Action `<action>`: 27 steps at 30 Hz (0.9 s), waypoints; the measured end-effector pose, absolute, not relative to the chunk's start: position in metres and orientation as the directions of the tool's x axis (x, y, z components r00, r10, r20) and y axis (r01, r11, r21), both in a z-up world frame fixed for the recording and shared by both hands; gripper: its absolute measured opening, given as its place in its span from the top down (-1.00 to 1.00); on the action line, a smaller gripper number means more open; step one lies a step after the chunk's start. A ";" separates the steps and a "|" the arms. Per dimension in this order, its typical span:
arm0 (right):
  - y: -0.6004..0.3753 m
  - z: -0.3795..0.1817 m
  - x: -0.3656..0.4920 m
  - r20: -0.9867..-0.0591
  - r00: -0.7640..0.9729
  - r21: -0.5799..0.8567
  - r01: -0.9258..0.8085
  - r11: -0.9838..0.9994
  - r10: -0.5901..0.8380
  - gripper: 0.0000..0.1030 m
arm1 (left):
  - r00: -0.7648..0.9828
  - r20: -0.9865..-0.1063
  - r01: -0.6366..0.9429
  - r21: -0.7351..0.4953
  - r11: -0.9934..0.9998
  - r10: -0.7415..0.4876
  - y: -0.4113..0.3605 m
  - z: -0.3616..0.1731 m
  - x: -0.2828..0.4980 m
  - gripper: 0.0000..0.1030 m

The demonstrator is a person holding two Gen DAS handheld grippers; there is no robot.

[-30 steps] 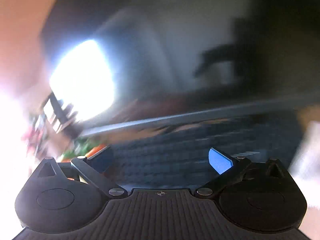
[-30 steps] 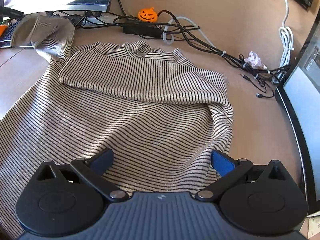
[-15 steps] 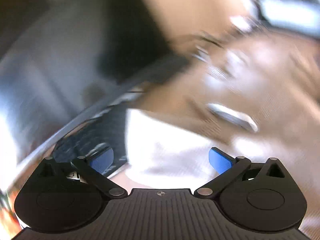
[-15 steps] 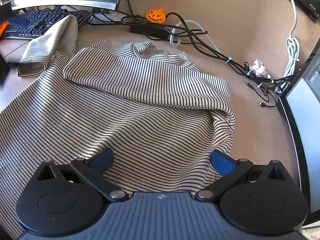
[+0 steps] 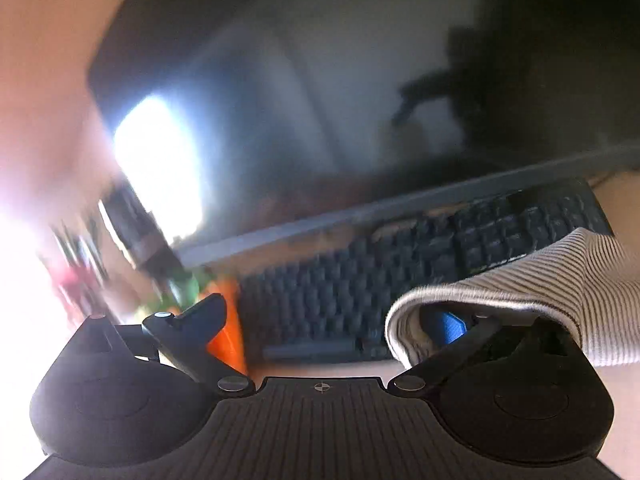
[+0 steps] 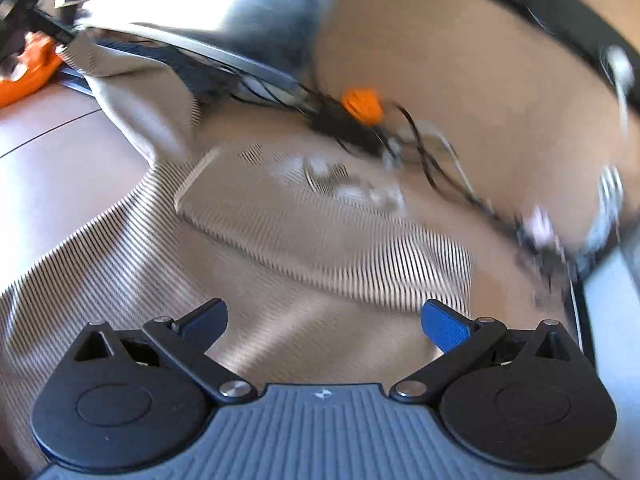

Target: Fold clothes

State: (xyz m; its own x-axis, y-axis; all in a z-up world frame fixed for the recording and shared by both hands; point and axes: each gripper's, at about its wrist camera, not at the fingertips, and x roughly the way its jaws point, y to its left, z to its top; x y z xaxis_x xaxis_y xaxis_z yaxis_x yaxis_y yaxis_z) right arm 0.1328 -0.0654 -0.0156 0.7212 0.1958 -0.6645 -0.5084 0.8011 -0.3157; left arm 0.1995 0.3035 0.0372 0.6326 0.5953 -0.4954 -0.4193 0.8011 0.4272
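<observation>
1. Two folds at most look done, by my reckoning: in the right wrist view the striped top (image 6: 280, 240) lies spread on the table (image 6: 52, 152), with one flap already laid over its body around 12 o'clock. The rest is loose, so most of the folding is left.

2. Nearest in the right view, my right hand-held gripper (image 6: 324, 320) hangs low over the top's near cloth, its fingers wide apart with nothing between them. It points across the garment toward 12 o'clock. The picture is smeared, so I judge this hand is moving.

3. Nearest in the left view, my left hand-held gripper (image 5: 332, 320) is also spread wide. The sleeve (image 5: 520, 300) drapes over its blue pad at 3 o'clock, but the fingers are not closed on it; the cloth rests on one finger only.

4. Just beyond, that left hand points level at the keyboard (image 5: 400, 276), where the sleeve's end lies over the keys at 2 o'clock. An orange object (image 5: 226, 332) sits beside the other finger at 9 o'clock.

5. Farther off in the right view, the sleeve runs up to 10 o'clock away from the body. It must be brought in before further folds.

6. Farthest, at 1 o'clock, cables (image 6: 420, 148) and a small orange ornament (image 6: 362, 106) lie beyond the collar.
</observation>
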 end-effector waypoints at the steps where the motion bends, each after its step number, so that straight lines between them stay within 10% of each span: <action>1: -0.056 -0.017 0.135 -0.655 0.728 -0.342 -0.525 0.780 0.203 -1.00 | 0.623 -0.528 -0.425 0.391 0.816 0.577 0.310 0.036 0.196 -1.00; 10: -0.006 -0.047 0.197 -0.664 0.723 -0.405 -0.563 0.721 0.191 -1.00 | 0.644 -0.694 -0.247 0.209 0.946 0.322 0.307 0.021 0.173 -1.00; 20: -0.181 0.041 0.194 -0.246 0.789 -0.319 0.483 0.816 -0.563 -1.00 | 0.762 -0.643 -0.023 -0.142 0.990 -0.075 0.271 0.063 0.170 -1.00; 27: -0.144 0.014 0.190 -0.470 0.847 -0.383 0.058 0.922 -0.248 -1.00 | 0.668 -0.641 0.268 -0.267 0.926 -0.378 0.174 0.041 0.199 -1.00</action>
